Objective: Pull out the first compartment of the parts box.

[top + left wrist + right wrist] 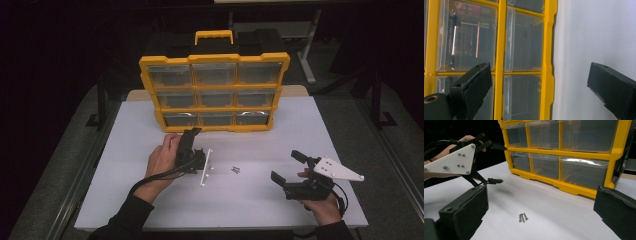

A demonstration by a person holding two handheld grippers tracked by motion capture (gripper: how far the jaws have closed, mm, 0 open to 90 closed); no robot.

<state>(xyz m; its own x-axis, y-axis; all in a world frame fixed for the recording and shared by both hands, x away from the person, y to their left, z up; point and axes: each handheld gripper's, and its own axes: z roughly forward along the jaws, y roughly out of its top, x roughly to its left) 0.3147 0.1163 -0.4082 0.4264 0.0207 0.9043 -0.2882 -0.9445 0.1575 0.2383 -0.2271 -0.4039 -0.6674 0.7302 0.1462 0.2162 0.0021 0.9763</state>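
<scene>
Jaws on both grippers are spread wide with nothing gripped. Left gripper (194, 134) sits turned on its side, pointed at the bottom row of the yellow drawer organizer (215, 92), just short of it. Right gripper (289, 167) hangs over the white counter (260, 200), aimed toward the little bunch of screws (522, 217) lying loose on the counter between the two hands, in front of the organizer.

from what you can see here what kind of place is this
Probably a workshop or lab bench set up for recording. A yellow plastic organiser with clear drawers stands on a plain white table, a few small metal screws lie loose before it, and the room around is dark, with table legs beyond.
</scene>
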